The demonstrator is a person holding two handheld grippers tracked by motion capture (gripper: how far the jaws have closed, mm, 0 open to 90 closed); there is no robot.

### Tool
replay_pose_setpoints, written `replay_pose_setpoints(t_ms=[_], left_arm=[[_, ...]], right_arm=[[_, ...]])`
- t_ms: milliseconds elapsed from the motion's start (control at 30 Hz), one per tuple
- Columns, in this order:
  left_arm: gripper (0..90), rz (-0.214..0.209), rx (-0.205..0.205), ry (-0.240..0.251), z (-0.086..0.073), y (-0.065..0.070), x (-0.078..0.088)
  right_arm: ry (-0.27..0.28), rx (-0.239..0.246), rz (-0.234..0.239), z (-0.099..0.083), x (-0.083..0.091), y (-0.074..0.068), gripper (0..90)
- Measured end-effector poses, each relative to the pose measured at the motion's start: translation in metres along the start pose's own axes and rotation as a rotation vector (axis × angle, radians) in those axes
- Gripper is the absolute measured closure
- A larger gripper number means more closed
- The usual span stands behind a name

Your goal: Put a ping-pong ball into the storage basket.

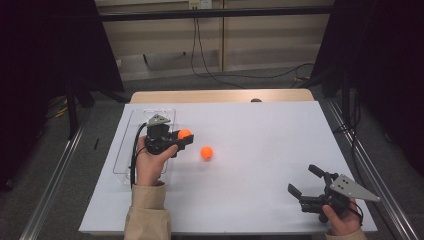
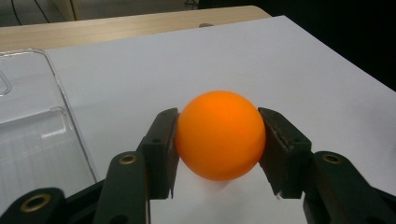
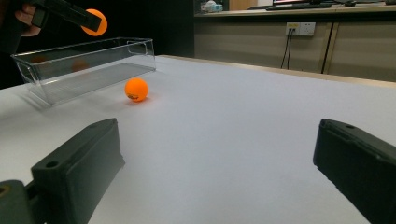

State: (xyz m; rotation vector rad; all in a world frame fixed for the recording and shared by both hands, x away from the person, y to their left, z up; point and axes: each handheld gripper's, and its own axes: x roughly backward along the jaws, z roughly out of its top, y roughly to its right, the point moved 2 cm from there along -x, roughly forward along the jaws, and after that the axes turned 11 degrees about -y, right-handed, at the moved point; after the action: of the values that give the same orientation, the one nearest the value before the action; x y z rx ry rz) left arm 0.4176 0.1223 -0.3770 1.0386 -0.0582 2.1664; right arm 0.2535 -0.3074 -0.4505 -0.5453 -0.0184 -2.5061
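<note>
We see the room first: a grey floor, pale wooden panelling along the far wall at twelve o'clock, black cables trailing down from a socket there, and dark curtains (image 1: 45, 60) at nine and three o'clock. In the middle stands the bench (image 1: 220, 95), its wooden top almost wholly covered by a white sheet (image 1: 260, 170), with a bare wooden strip left along the far edge. The sheet is flat and plain, and most of it from the centre out to three o'clock lies open, well apart from everything else.

At nine o'clock on the sheet sits a clear plastic tray (image 1: 125, 150), long and shallow, its long side running along the sheet's left edge.

Our left gripper (image 1: 183, 139) hangs just beside the tray's right wall, raised above the sheet, its jaws closed on an orange ball (image 2: 220, 135), with both pads pressed against the ball's sides. Our right gripper (image 1: 305, 181) rests low near the front edge at five o'clock, its jaws spread wide with nothing between them.

A second orange ball (image 1: 206, 152) lies on the sheet near the centre, just to the three o'clock side of the held one and apart from the tray.
</note>
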Motion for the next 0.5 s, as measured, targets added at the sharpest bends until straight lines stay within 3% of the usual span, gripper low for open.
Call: replay_pose_setpoints(t_ms=[500], left_arm=[[50.9, 0.035, 0.009, 0.005, -0.0022, -0.0073, 0.0063]], right_arm=[[0.000, -0.001, -0.001, 0.0000, 0.0002, 0.0002, 0.7]])
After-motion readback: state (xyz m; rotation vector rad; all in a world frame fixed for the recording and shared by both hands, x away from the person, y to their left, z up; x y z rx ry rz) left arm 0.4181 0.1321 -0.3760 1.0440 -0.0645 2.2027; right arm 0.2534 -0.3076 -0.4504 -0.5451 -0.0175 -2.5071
